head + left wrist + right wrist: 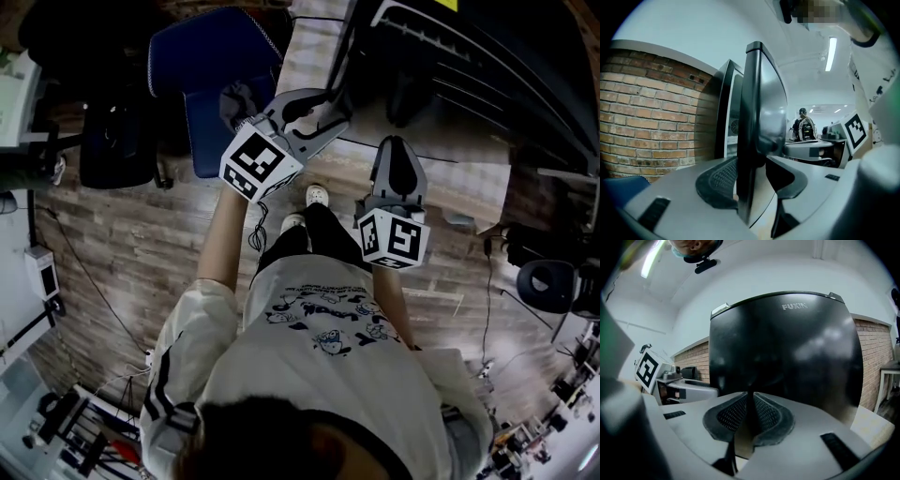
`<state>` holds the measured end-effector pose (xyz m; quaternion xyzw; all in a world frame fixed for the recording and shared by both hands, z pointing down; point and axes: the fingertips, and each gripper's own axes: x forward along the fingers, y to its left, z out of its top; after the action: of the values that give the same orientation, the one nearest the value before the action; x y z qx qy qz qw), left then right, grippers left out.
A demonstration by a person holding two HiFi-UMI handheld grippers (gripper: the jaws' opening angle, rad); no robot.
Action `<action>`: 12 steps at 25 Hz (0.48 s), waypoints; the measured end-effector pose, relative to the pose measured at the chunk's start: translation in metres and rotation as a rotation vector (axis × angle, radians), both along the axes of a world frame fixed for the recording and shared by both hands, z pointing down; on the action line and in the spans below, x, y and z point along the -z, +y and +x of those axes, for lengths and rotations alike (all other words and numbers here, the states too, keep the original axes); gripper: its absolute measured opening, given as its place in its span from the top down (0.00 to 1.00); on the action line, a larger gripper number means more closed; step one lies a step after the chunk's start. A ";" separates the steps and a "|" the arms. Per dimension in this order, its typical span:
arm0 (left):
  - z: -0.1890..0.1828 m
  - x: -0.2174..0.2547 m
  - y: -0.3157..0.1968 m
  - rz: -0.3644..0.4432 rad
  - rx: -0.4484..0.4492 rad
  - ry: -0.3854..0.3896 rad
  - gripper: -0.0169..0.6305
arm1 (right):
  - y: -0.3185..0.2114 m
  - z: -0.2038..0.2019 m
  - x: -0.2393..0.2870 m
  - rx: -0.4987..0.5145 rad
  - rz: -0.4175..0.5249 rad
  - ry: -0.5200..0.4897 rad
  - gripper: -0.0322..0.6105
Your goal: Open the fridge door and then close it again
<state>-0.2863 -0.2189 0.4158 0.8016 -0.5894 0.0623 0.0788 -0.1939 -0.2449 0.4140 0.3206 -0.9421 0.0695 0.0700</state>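
Observation:
The black fridge (487,66) stands at the top right of the head view. Its door (757,117) hangs ajar and is seen edge-on in the left gripper view, with the cabinet (727,112) behind it. My left gripper (330,105) is shut on the door's free edge; the edge runs between its pads (717,180). My right gripper (398,155) hangs a little nearer to me, apart from the fridge. Its ribbed pads (733,413) are pressed together with nothing between them. It faces the glossy black door front (787,357), which carries a small logo.
A blue chair (220,66) and a black chair (117,141) stand on the wooden floor to the left. A brick wall (651,117) runs beside the fridge. A person (804,124) stands far off among desks. A black stool (548,281) is at the right.

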 end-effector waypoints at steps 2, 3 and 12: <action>0.006 0.001 0.011 0.010 0.025 -0.002 0.67 | 0.009 0.007 0.003 -0.017 0.005 0.002 0.87; 0.008 0.001 0.016 0.009 0.033 -0.006 0.67 | 0.014 0.011 0.005 -0.026 0.007 0.001 0.87; 0.046 -0.002 0.060 0.013 -0.007 -0.005 0.71 | 0.066 0.050 0.012 -0.067 0.016 0.006 0.87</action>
<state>-0.2404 -0.1587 0.4173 0.8039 -0.5874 0.0605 0.0719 -0.1442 -0.1792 0.4021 0.3526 -0.9311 0.0636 0.0680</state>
